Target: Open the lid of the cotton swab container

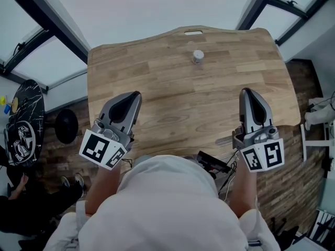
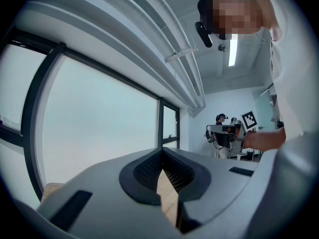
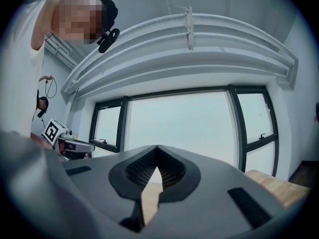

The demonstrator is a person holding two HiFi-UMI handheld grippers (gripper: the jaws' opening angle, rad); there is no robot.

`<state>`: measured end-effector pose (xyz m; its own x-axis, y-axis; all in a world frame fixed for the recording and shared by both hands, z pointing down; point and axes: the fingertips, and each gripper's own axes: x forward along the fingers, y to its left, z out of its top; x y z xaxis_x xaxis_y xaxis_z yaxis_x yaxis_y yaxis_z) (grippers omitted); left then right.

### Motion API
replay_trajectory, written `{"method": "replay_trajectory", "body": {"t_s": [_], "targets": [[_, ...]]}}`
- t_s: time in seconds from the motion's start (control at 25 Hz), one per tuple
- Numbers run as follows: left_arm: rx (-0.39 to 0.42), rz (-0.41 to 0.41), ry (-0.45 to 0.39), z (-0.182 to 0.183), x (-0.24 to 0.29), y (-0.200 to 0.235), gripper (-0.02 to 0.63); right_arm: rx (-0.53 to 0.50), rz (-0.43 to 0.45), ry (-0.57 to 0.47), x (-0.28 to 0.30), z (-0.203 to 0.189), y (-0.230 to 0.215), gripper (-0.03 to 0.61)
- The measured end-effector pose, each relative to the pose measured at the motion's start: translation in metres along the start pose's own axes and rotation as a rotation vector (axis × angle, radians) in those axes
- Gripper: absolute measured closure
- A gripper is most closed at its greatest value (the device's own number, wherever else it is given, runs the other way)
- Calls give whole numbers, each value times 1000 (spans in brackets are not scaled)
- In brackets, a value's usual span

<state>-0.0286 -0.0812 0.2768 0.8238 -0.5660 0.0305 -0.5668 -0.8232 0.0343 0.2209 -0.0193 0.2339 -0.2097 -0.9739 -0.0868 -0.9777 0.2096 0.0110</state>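
cotton swab container point(image 1: 198, 56) stands upright near the far edge of the wooden table point(image 1: 157, 88), well apart from both claws. it looks like a small round plastic pot with a pale lid point(image 1: 198, 53), so it is probably light, rigid and smooth, apt to slide or tip on the planked top. one claw should pinch the body low while the other takes the lid's rim. left gripper point(image 1: 137, 94) and right gripper point(image 1: 245, 91) hover at the near edge, jaws pressed together, holding nothing.
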Motion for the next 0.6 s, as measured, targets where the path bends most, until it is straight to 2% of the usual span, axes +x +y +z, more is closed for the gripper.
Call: {"method": "replay_trajectory", "body": {"t_s": [0.6], "targets": [[-6, 6, 13, -6, -1, 1, 601, 8, 9, 12, 3, -8, 3, 558]]}}
